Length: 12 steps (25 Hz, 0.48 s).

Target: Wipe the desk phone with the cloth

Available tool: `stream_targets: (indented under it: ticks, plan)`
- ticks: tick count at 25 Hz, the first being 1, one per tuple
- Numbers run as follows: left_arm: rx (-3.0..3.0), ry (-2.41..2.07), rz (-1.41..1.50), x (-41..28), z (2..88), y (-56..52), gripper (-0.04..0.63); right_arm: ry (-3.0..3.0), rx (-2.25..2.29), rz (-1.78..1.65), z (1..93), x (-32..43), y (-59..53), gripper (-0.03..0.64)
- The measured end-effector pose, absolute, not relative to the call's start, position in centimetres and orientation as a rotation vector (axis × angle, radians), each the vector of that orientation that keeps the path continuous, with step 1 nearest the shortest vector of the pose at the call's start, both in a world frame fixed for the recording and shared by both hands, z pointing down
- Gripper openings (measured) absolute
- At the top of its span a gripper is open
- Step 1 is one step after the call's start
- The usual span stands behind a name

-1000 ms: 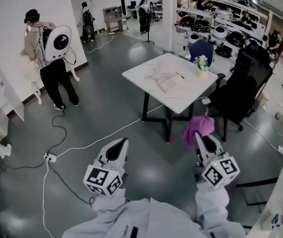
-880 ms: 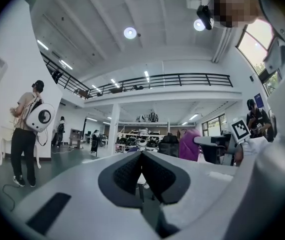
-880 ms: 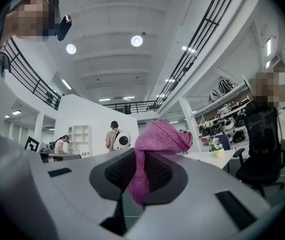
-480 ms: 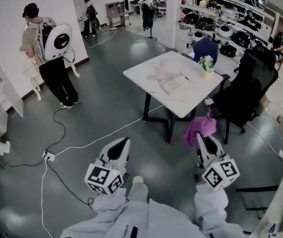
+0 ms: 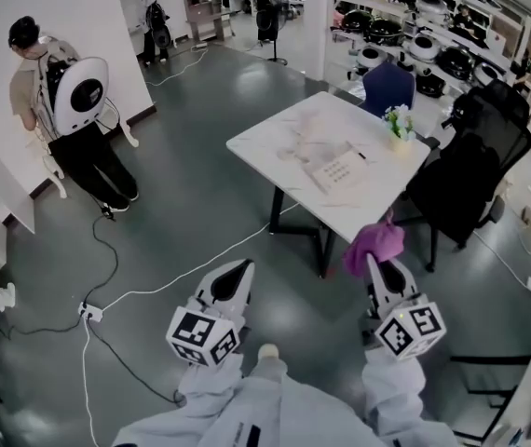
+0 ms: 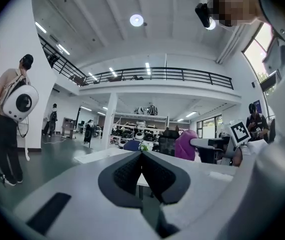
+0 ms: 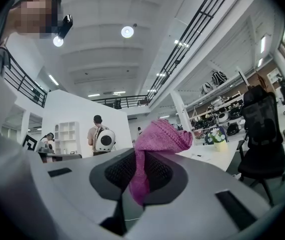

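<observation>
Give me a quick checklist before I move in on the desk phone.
1. Cloth clamped in right tool: ok, jaws shut on it.
2. Left tool empty: ok, jaws together, nothing between.
3. Desk phone within reach: not ok, both tools well short of the table.
4. Floor ahead free: not ok, a cable crosses it.
5. Handset seated: cannot tell, too small.

desk phone (image 5: pixel 338 170) distant, keys too small
</observation>
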<state>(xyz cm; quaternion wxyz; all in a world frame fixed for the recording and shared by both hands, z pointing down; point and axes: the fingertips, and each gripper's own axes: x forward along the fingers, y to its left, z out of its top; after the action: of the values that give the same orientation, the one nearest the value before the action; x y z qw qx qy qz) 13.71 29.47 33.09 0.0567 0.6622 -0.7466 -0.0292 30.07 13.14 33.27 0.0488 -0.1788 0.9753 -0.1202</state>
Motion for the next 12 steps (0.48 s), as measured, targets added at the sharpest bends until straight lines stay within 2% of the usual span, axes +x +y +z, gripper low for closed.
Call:
stream_targets:
  ticks: [12]
  plan:
    - [2.115, -2.169, -0.093, 3.5, 33.4, 22.8, -0.002, 2.957, -0.678, -0.36, 34.2, 20.2, 8.3, 0.034]
